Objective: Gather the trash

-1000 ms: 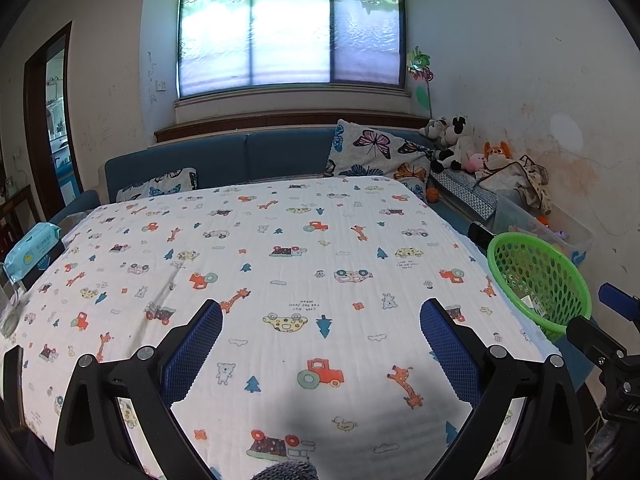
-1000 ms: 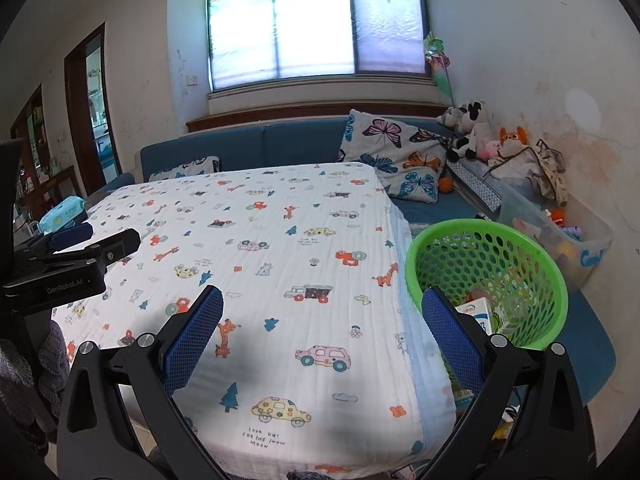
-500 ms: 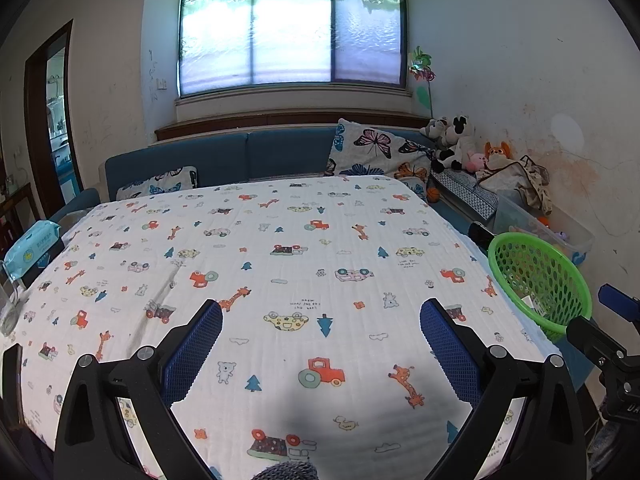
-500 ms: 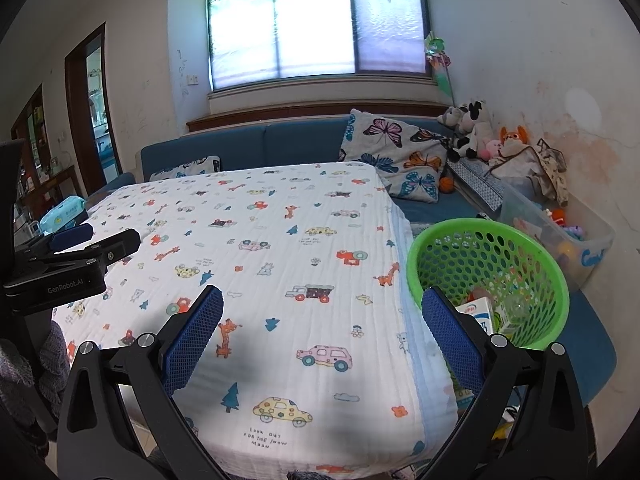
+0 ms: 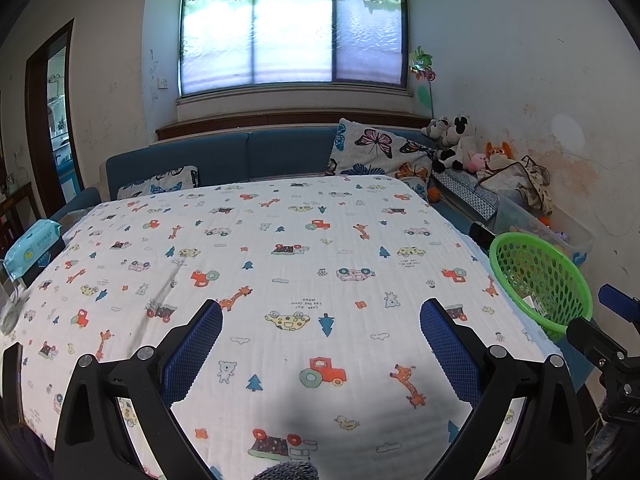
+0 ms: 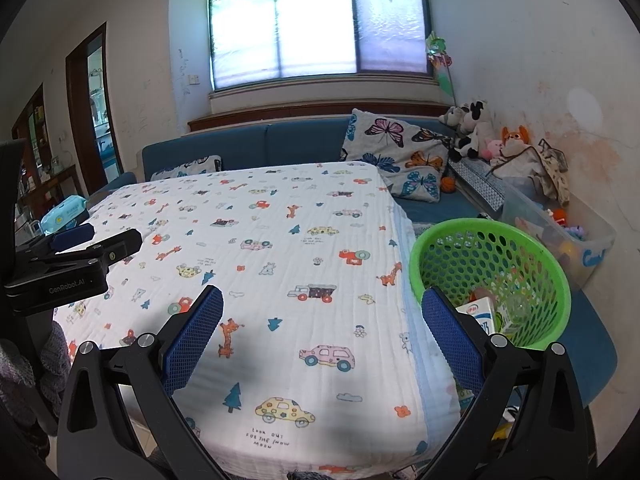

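1. Trash: a carton [image 6: 484, 317] and other bits sit in the green basket [image 6: 556, 280], just beside the counter [image 6: 280, 240].
2. Counter top shows no loose trash; collection looks near done.
3. Left hand-held gripper [image 5: 320, 344] and right hand-held gripper [image 6: 322, 332]: both wide open, holding nothing.

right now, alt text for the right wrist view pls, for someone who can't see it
The open right gripper hovers, holding nothing, over a table under a white cartoon-print cloth. Beside the table's right edge sits a green basket with a milk carton and other trash inside. The left gripper shows at the left edge, with a blue sofa and window behind.
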The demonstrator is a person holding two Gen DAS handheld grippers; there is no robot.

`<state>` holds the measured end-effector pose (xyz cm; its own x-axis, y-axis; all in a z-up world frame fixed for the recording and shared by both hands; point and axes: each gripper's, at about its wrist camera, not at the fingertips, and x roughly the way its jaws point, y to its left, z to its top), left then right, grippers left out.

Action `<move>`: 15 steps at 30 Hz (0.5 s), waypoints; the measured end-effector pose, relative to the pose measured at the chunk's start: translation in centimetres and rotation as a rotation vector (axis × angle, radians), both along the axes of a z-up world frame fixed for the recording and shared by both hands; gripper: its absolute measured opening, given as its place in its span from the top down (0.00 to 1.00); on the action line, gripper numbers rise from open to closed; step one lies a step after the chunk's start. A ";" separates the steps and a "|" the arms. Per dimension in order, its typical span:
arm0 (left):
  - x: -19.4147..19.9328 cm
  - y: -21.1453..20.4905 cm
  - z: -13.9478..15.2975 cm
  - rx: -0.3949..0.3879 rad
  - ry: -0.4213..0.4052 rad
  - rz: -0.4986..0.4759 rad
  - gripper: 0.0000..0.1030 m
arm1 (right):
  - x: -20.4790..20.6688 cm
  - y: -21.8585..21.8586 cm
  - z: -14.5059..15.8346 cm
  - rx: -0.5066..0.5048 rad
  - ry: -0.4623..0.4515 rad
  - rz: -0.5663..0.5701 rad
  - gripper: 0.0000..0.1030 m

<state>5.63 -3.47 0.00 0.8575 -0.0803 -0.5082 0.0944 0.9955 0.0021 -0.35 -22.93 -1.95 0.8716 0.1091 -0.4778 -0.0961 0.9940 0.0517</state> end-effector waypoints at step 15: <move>0.0 0.1 0.0 0.000 0.001 0.001 0.07 | 0.1 0.2 0.0 0.001 0.001 0.000 0.04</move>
